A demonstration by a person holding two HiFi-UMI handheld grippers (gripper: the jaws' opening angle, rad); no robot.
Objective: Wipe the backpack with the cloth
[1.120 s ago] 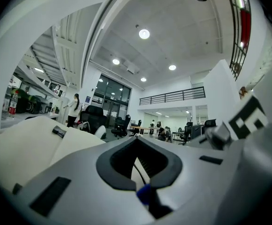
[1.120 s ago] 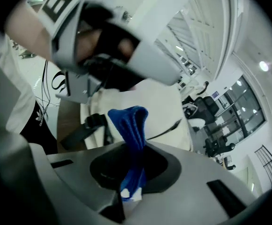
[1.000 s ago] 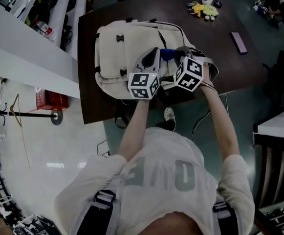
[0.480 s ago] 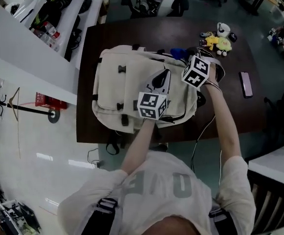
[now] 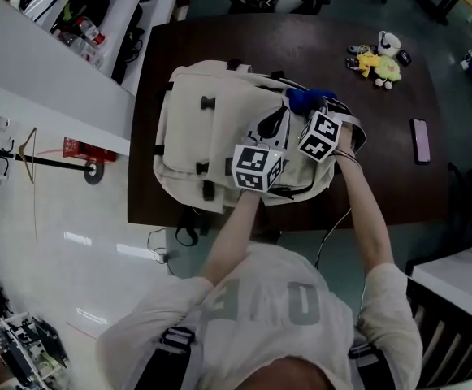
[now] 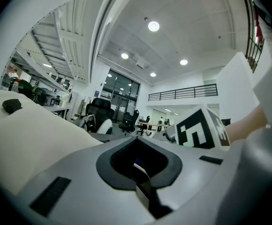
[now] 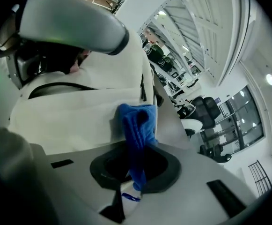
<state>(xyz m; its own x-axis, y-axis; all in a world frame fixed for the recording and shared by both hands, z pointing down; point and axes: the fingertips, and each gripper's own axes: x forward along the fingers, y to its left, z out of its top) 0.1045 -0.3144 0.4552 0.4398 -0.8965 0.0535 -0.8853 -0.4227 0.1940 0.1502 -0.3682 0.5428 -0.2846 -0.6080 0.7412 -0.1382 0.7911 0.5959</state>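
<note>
A cream backpack (image 5: 211, 128) lies flat on the dark table (image 5: 219, 43). My right gripper (image 5: 312, 109) is shut on a blue cloth (image 5: 304, 97) at the backpack's right upper edge. In the right gripper view the cloth (image 7: 136, 121) hangs out from between the jaws of my right gripper (image 7: 135, 172) against the backpack's fabric (image 7: 75, 111). My left gripper (image 5: 274, 126) rests on the backpack's middle, just left of the right one. In the left gripper view my left gripper (image 6: 138, 165) is shut with nothing showing between its jaws, and the backpack (image 6: 28, 125) bulges at the left.
A yellow plush toy with small items (image 5: 379, 62) sits at the table's far right. A dark phone (image 5: 421, 140) lies near the right edge. A white counter (image 5: 32, 63) runs along the left. A red box (image 5: 77, 149) stands on the floor below it.
My right gripper with the cloth slid up the backpack's right side, then back a little toward the person. The left gripper stayed on the backpack's middle.
</note>
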